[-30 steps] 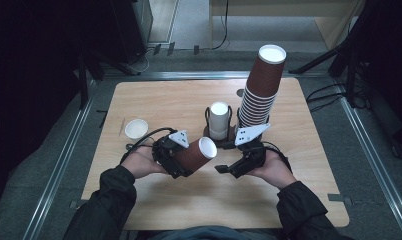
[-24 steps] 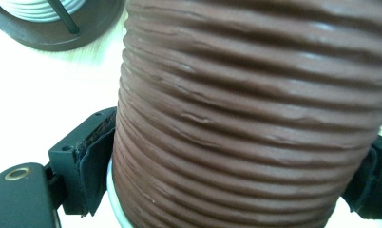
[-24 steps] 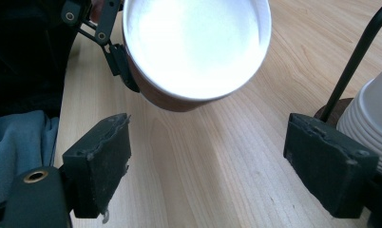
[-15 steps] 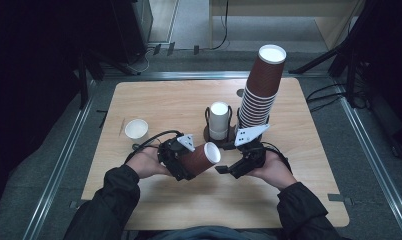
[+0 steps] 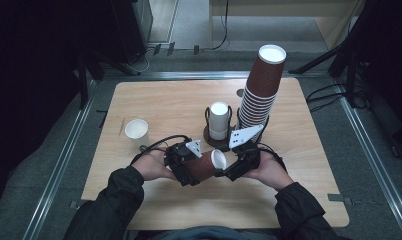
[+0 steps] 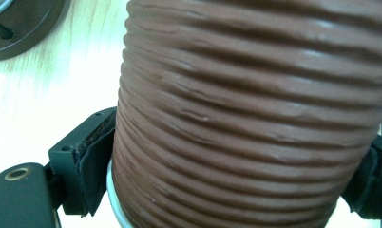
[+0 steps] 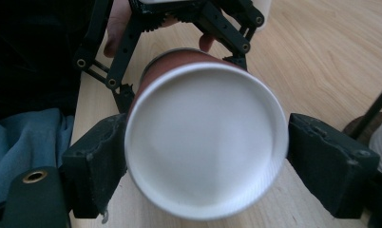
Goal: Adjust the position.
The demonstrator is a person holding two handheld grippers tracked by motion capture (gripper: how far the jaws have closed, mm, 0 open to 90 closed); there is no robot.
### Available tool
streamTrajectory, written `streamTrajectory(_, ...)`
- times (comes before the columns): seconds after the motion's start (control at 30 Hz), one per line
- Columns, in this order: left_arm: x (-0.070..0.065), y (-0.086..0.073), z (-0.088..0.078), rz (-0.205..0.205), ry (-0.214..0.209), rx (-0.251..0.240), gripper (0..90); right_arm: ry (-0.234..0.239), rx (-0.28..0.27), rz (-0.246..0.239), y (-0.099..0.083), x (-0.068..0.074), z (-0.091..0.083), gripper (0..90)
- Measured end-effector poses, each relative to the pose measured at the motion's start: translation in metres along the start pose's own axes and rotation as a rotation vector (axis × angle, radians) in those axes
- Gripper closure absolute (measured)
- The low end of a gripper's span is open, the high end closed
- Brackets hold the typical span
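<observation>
At the near edge of the table (image 5: pixel 139 100), my left gripper (image 5: pixel 186 167) holds a brown ribbed paper cup (image 5: pixel 204 165) on its side, white base pointing toward my right gripper (image 5: pixel 232 170). Compared with a second ago, the two hands have drawn together and slid slightly nearer to me, and the cup's base now sits between the right jaws instead of short of them.

In the left gripper view the jaws are clamped on the ribbed wall of the cup (image 6: pixel 255 118), one pad on each side, closed as far as the cup allows. In the right gripper view the white base (image 7: pixel 205 140) sits squarely between the two pads; the left pad looks to be touching the rim, the right pad just beside it with a sliver of gap (so I read the right jaws as open wide and not yet gripping).

I judge this a handover, or a pulling-apart of nested cups, about to begin. Behind stand the tall stack of cups (image 5: pixel 261 90), a white cup in a holder (image 5: pixel 219 120), and a lone white cup (image 5: pixel 136 131) at left, all untouched.
</observation>
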State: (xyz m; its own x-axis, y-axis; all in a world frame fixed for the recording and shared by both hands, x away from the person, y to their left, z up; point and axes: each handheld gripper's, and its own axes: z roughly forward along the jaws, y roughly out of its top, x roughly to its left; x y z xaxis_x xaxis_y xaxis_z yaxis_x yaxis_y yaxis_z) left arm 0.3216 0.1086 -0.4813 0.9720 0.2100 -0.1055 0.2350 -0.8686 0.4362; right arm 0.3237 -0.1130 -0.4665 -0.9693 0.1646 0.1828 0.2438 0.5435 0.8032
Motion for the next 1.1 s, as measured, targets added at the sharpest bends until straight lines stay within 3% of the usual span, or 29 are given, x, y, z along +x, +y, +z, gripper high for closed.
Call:
streamTrajectory(0.2,-0.001,0.001,0.000,0.010,-0.006,0.003,8.5,0.012,0.014,-0.042,0.003,0.004,0.004,23.0)
streamTrajectory(0.53,-0.002,-0.001,-0.002,0.018,0.008,-0.019,7.1,0.009,0.020,-0.039,0.005,0.005,0.003,23.5)
streamTrajectory(0.73,-0.003,-0.004,-0.007,0.005,0.025,-0.093,3.2,0.008,-0.013,-0.047,0.006,0.005,-0.002,23.2)
streamTrajectory(0.93,0.000,-0.009,-0.017,-0.047,0.043,-0.158,0.0,-0.016,-0.016,-0.052,0.003,0.004,-0.005,23.2)
streamTrajectory(1.1,0.003,-0.013,-0.026,-0.084,0.030,-0.228,0.0,-0.040,-0.029,-0.049,0.001,0.001,-0.010,23.2)
